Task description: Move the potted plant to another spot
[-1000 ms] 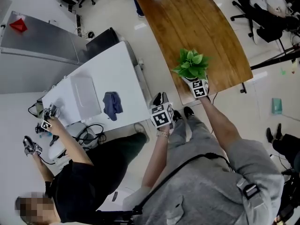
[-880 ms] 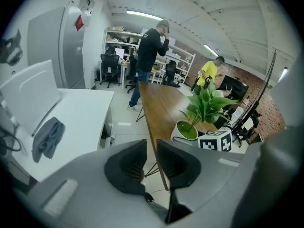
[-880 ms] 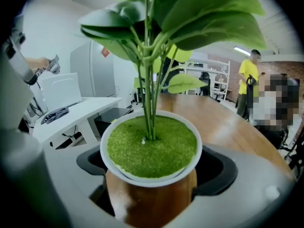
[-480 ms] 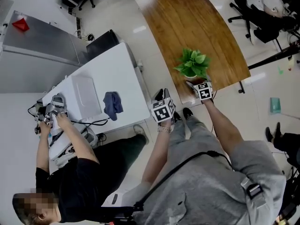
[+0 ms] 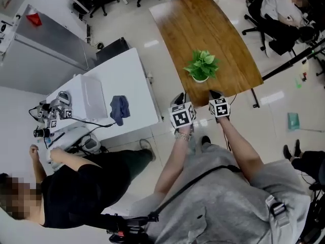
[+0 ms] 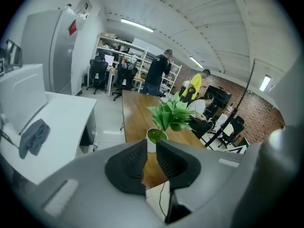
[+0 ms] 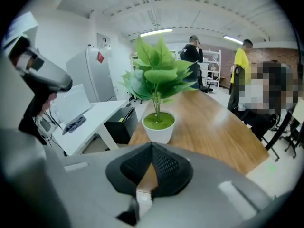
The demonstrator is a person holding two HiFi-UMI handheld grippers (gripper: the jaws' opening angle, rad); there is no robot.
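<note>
The potted plant (image 5: pixel 201 66), green leaves in a small white pot, stands free on the wooden table (image 5: pixel 203 24), near its front end. My right gripper (image 5: pixel 214 93) hangs just off the table's front edge, short of the pot, shut and empty. In the right gripper view its pads (image 7: pixel 164 163) meet at the tip of the right gripper (image 7: pixel 152 146), with the pot (image 7: pixel 157 126) straight ahead. My left gripper (image 5: pixel 181 96) floats left of the table end, above the floor. In the left gripper view the left gripper (image 6: pixel 151 146) shows a narrow gap with nothing in it, the plant (image 6: pixel 170 115) beyond.
A white desk (image 5: pixel 119 75) stands to the left, with a blue-grey cloth (image 5: pixel 120 111) and a white box (image 5: pixel 94 98) on it. A person (image 5: pixel 76 187) works at its near end. Office chairs (image 5: pixel 277 14) and a stand (image 5: pixel 289 65) are to the right of the table; people stand at the far end.
The right gripper was at the plant's pot with wide jaws; it has let go, drawn back off the table edge and shut. The left gripper moved up alongside it. The plant stays put.
</note>
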